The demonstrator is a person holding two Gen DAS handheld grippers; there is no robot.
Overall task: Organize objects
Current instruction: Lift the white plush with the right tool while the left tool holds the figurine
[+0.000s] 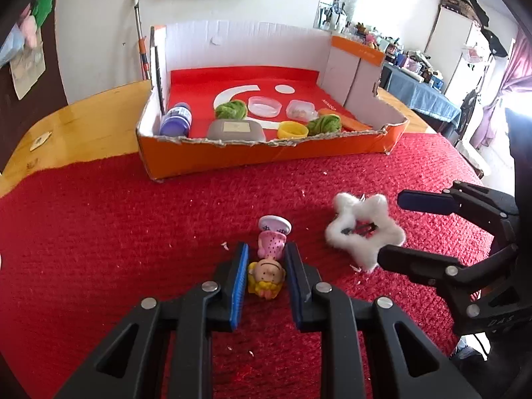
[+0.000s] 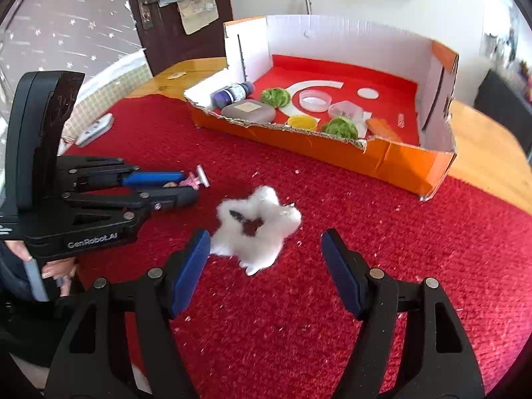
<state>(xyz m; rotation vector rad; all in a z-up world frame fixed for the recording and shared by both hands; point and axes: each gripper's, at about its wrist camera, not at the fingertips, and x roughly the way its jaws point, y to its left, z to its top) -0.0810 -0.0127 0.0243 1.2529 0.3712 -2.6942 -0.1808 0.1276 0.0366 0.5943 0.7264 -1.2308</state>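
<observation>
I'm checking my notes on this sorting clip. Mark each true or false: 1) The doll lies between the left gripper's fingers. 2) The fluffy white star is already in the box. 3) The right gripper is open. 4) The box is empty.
1) True: the small doll lies between the left gripper's fingers.
2) False: the fluffy white star lies on the red cloth, outside the orange box.
3) True: the right gripper is wide open.
4) False: the box holds a purple bottle, a yellow cup and more.
</observation>
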